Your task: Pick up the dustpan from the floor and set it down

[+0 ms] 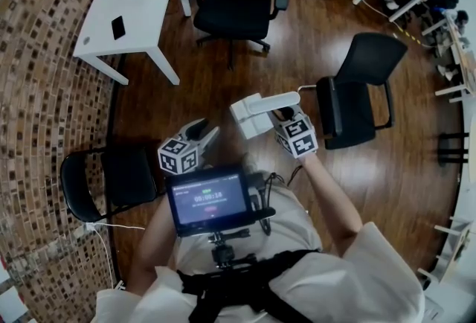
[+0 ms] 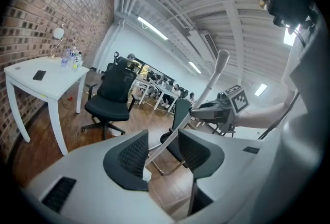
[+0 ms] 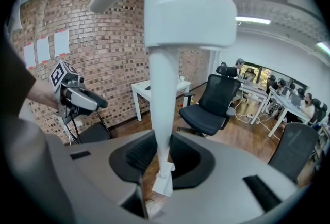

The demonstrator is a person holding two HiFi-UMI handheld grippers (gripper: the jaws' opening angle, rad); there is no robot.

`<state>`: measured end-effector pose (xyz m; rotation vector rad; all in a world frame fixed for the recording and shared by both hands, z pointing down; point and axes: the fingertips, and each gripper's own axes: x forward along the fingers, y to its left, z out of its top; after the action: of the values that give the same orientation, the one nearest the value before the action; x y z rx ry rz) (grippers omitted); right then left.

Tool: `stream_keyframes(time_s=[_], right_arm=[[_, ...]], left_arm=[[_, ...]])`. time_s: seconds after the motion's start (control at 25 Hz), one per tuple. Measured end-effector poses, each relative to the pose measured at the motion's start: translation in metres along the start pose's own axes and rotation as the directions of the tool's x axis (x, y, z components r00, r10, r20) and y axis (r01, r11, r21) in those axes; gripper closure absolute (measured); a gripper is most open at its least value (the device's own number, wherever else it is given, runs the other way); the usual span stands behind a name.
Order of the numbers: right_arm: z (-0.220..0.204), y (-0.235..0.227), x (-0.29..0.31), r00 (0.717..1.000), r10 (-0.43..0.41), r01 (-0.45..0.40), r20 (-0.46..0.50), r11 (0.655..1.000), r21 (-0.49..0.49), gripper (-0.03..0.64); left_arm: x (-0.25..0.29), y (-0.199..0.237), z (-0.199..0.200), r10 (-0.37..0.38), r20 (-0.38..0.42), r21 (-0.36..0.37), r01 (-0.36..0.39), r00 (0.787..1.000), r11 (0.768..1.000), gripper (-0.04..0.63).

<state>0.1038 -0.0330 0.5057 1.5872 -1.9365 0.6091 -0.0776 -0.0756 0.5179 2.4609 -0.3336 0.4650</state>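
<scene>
Wood floor, black chair; dustpan in clenched right hand-held gripper, left hand-held gripper seemingly released.

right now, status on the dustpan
Left gripper open. Right gripper shut on dustpan handle. Dustpan off the floor. Black chair close at its right.

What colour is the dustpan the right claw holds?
The dustpan is white, clearest in the head view.
</scene>
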Motion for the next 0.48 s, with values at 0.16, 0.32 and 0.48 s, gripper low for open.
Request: stream_keyframes(time_s=[0.16, 0.32, 0.48], right_arm=[[0.014, -0.001, -0.003, 1.000, 0.003, -0.003, 0.026, 1.000, -0.006, 0.508], [0.026, -0.001, -0.007, 0.999, 0.011, -0.011, 0.033, 1.000, -0.008, 0.508], [0.027, -0.007, -0.007, 0.999, 0.012, -0.012, 0.041, 1.000, -0.013, 0.508]], left_arm=[[-0.005, 0.003, 0.017, 0.006, 0.030, -0.002, -0.006, 1.000, 1.000, 0.413], [-0.006, 0.005, 0.026, 0.013, 0.044, -0.010, -0.012, 0.999, 1.000, 0.413], [-0.006, 0.006, 0.025, 0.021, 0.038, -0.018, -0.020, 0.999, 1.000, 0.413]])
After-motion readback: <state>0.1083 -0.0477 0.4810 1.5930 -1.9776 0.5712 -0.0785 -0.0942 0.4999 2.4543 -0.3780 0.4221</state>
